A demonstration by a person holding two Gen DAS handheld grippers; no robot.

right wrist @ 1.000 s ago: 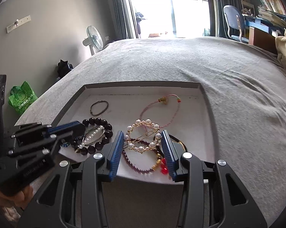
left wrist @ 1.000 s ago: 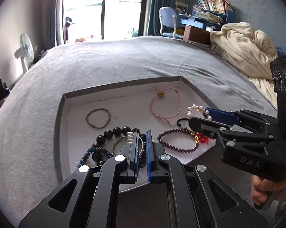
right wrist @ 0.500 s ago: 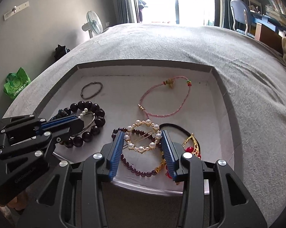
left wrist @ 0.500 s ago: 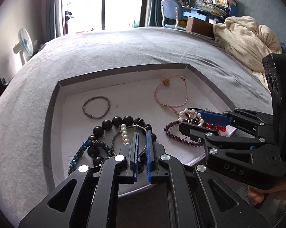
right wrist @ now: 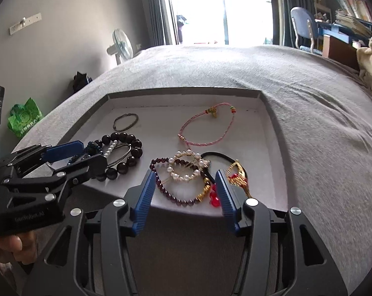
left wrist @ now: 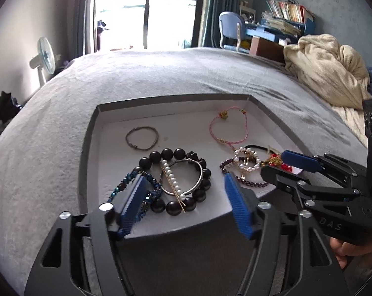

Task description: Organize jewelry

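Hard to make out at the near left of the tray [left wrist: 92, 133]: blue beaded bracelet [left wrist: 126, 185] half hidden behind the left gripper [left wrist: 186, 197] pad; hair tie [right wrist: 218, 156] partly covered by the pearl ring clip [right wrist: 186, 166] and the gold-and-red ornament [right wrist: 237, 175]; near rim of the tray cut off behind both tools. Lying inside the white-lined tray: thin grey bracelet [left wrist: 142, 138] at far left; pink cord bracelet [right wrist: 208, 128] at far right; black bead bracelet [left wrist: 181, 180] near left, ringing a silver bangle [left wrist: 183, 177] crossed by a pearl hairpin [left wrist: 172, 180]; purple bead bracelet [right wrist: 173, 190] near right, tangled with the pearl clip. Left gripper spread wide, holding nothing, straddling the black beads; right gripper [right wrist: 184, 197] likewise wide apart, empty, flanking the purple beads.
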